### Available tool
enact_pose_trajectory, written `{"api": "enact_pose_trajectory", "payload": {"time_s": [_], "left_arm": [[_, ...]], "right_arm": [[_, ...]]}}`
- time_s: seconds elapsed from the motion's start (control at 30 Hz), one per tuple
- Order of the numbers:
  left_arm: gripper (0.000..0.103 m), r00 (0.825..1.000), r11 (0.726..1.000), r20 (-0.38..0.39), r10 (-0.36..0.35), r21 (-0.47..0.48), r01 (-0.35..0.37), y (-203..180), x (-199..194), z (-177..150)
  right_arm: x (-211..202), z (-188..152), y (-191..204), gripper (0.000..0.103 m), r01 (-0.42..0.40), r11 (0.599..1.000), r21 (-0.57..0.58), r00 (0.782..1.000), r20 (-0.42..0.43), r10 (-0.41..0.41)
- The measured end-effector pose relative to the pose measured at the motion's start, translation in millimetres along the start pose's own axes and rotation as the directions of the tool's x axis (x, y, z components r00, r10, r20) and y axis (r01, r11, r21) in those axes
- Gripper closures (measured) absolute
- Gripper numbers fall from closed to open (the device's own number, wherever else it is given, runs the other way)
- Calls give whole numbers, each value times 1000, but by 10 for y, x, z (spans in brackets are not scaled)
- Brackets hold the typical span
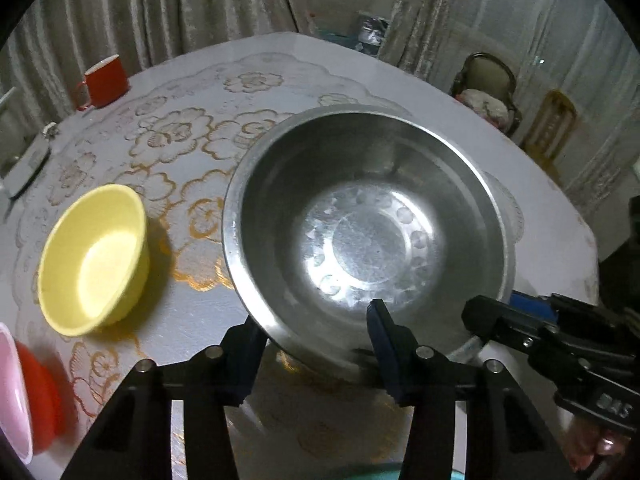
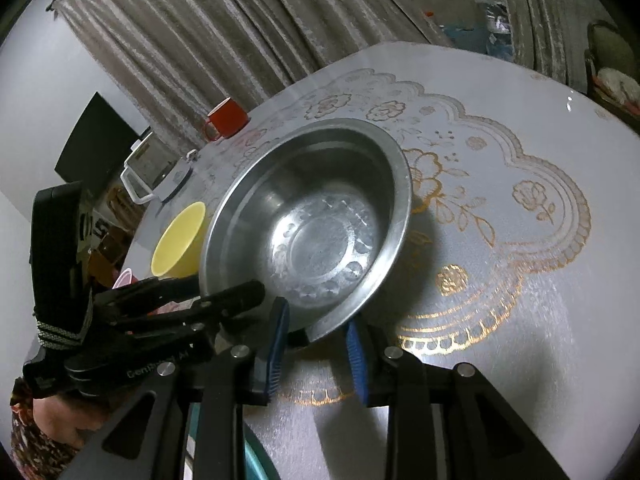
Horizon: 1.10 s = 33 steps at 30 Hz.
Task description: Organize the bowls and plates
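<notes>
A large steel bowl (image 1: 366, 236) (image 2: 316, 224) sits on the table, tilted. My left gripper (image 1: 316, 344) is open around its near rim, one finger outside, one inside. My right gripper (image 2: 316, 328) is open, its blue pads astride the bowl's near rim; it also shows at the right of the left wrist view (image 1: 520, 328). A yellow bowl (image 1: 94, 258) (image 2: 178, 240) stands left of the steel bowl. A pink bowl (image 1: 12, 392) nested in a red bowl (image 1: 40, 396) sits at the lower left edge.
A red mug (image 1: 106, 80) (image 2: 226, 118) stands at the table's far left. A white device (image 1: 28, 164) lies at the left edge. The embroidered tablecloth (image 2: 500, 240) spreads to the right. Chairs (image 1: 490, 92) stand beyond the table. A teal rim (image 1: 360, 472) shows below.
</notes>
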<state>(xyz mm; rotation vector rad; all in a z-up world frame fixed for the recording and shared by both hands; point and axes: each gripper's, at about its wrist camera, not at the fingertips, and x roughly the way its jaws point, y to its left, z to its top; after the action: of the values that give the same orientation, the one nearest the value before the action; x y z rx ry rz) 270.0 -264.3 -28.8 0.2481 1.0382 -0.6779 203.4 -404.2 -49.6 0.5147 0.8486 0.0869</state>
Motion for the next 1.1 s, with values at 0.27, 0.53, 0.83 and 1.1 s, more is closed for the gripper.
{"api": "enact_pose_trajectory", "payload": {"time_s": [0.27,0.53,0.83,1.1], "left_arm": [[46,992,992,-49,-117,47,120,-169,-86,-139],[34,996,992,11,-85,-91,86,53,-54,-12],[57,1000,999,8,7,37,-7,-64,8,-120],[58,998,999,37,-41,34,39,-134,-129,-224]], "right_arm": [[-173,-182,-108,75,-21,999,38,1000,-12,21],[-176,-186,-260,72,-3,995,96,1000,7,2],[-114,-137,-105,75,25,999,21,999,36,-25],[-217,-215,-70,75,74,997,12,996,39,-74]]}}
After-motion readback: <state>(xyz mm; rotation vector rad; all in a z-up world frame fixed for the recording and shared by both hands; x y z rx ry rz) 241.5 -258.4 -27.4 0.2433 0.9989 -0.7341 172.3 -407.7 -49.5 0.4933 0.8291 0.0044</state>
